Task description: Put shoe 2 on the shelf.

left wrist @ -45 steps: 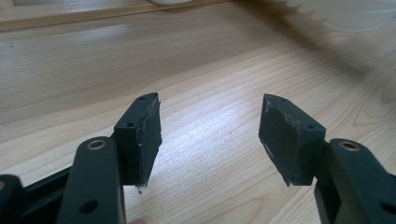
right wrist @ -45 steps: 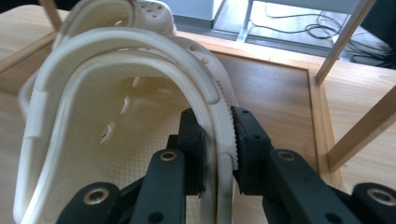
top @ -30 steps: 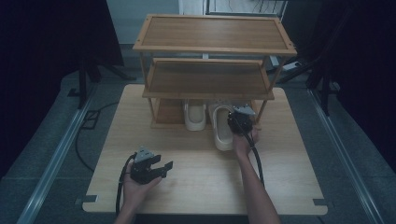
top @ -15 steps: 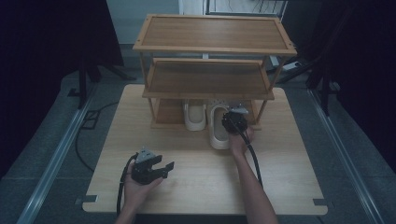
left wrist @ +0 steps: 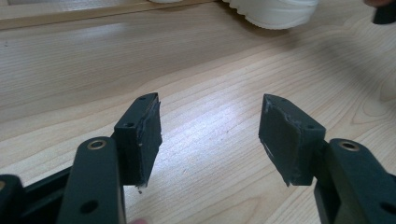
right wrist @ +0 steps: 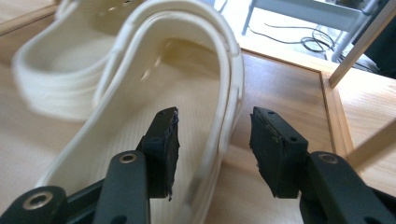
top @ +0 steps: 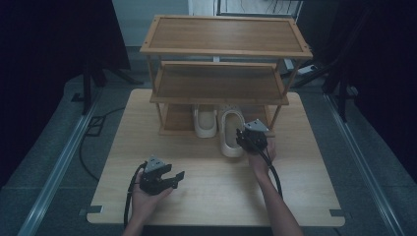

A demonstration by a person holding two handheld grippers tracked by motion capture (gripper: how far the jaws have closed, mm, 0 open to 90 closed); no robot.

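Note:
Two cream clogs stand at the foot of a wooden three-tier rack [top: 221, 83]. The left clog [top: 204, 122] is tucked under the lowest shelf. The right clog [top: 230, 132] sticks out onto the table. My right gripper [top: 244, 141] is at that clog's right side. In the right gripper view its jaws [right wrist: 214, 140] have just been opening and straddle the side wall of the clog [right wrist: 154, 93] without pressing on it. The other clog [right wrist: 60, 79] lies beyond. My left gripper [top: 176, 178] rests open on the table near the front edge, its jaws [left wrist: 210, 126] empty.
The light wooden table [top: 305, 187] has bare surface in front of the rack and to both sides. The rack's two upper shelves carry nothing. Dark floor, rails and cables surround the table. A clog's sole [left wrist: 275, 11] shows far off in the left gripper view.
The right gripper's jaws have spread apart, off the clog's wall, and the hand has drawn back slightly towards the person. The left gripper has stayed put.

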